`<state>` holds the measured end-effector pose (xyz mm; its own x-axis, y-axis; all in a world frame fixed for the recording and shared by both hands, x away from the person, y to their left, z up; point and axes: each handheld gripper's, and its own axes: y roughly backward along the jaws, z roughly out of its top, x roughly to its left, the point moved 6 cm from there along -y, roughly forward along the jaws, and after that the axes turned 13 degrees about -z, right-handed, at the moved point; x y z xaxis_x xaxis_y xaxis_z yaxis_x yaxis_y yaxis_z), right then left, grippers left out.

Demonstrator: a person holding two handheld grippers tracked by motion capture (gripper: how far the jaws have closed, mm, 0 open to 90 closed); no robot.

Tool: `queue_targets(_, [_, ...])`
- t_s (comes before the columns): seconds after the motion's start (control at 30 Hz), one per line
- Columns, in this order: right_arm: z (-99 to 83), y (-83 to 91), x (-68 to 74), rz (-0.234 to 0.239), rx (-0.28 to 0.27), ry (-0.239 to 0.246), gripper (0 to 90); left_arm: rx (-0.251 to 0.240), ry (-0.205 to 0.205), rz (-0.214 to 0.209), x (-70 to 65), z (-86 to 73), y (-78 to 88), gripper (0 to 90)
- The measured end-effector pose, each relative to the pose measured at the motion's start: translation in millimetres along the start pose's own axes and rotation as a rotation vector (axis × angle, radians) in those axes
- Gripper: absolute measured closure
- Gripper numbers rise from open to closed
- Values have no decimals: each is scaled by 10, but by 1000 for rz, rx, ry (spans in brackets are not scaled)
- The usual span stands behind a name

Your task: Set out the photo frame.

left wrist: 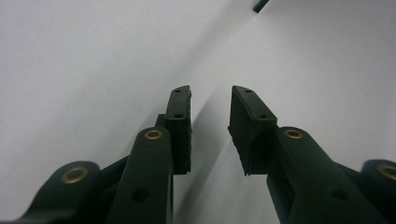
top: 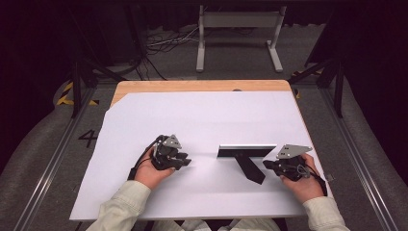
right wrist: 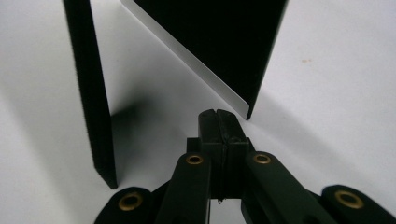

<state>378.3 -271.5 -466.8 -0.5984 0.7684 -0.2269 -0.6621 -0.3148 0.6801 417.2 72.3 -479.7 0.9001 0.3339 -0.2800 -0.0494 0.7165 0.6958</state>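
Observation:
A black frame-like object stands on the white sheet [top: 202, 115]: a flat upright panel [top: 245, 151] with a black prop leg [top: 251, 169] that runs toward the person. In the right gripper view the panel [right wrist: 210, 42] shows a thin white edge, and the leg [right wrist: 91, 93] stands to its left. My right gripper [top: 266, 164] is shut, with its tips [right wrist: 218, 116] just short of the panel's lower corner and nothing between the pads. Left of the object, my left gripper [top: 185, 161] rests on the sheet. Its jaws [left wrist: 210, 100] are open over bare paper.
The sheet covers a wooden table [top: 192, 85], whose far edge is bare. Beyond it, a white metal stand [top: 238, 21] and cables [top: 163, 43] are on the floor. A dark corner [left wrist: 261, 5] of the object is at the top of the left gripper view.

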Motion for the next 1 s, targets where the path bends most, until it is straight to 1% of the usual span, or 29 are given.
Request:
queue_targets(0.07, [-10,-6,-10,0,3,-5,900,-11,4,-3,0,5,0,701])
queue_targets(0.17, [-29,-1,-24,-2,5,-9,900,-40,1,-18,-18,49,-9,719])
queue_targets(0.2, [-34,2,-30,-3,6,-11,900,-49,-3,-13,-28,69,-22,727])
queue_targets(0.27, [-43,11,-41,-7,5,-17,900,-63,-24,-5,-44,132,-67,755])
queue_targets(0.33, [-56,25,-45,-12,6,-21,900,-68,-38,-3,-60,189,-118,791])
queue_targets(0.4, [-70,40,-49,-18,6,-21,900,-79,-51,-15,-71,251,-173,826])
queue_targets(0.47, [-86,56,-57,-23,5,-25,900,-77,-64,-37,-85,309,-239,852])
queue_targets(0.5, [-96,65,-62,-26,7,-29,900,-75,-77,-41,-93,351,-288,865])
queue_targets(0.53, [-96,65,-62,-26,7,-29,900,-75,-77,-41,-93,351,-288,879])
queue_targets(0.57, [-112,77,-70,-31,8,-31,900,-77,-86,-42,-91,388,-324,879])
queue_targets(0.63, [-135,96,-77,-37,9,-36,900,-83,-91,-48,-76,445,-379,899])
queue_targets(0.67, [-146,109,-77,-37,8,-41,900,-87,-85,-49,-67,465,-405,900])
queue_targets(0.73, [-159,130,-76,-40,4,-44,900,-97,-91,-41,-36,501,-452,900])
queue_targets(0.83, [-178,174,-74,-49,1,-46,900,-95,-101,-32,-15,532,-492,900])
queue_targets(0.87, [-189,198,-75,-53,-1,-47,900,-98,-107,-34,-5,568,-534,900])
queue_targets(0.9, [-189,198,-75,-53,-1,-47,900,-98,-107,-34,-5,568,-534,900])
queue_targets(0.93, [-216,241,-79,-62,-2,-53,900,-104,-118,-37,7,608,-575,900])
queue_targets(1.0, [-249,278,-88,-70,0,-60,900,-106,-116,-43,4,642,-616,900])
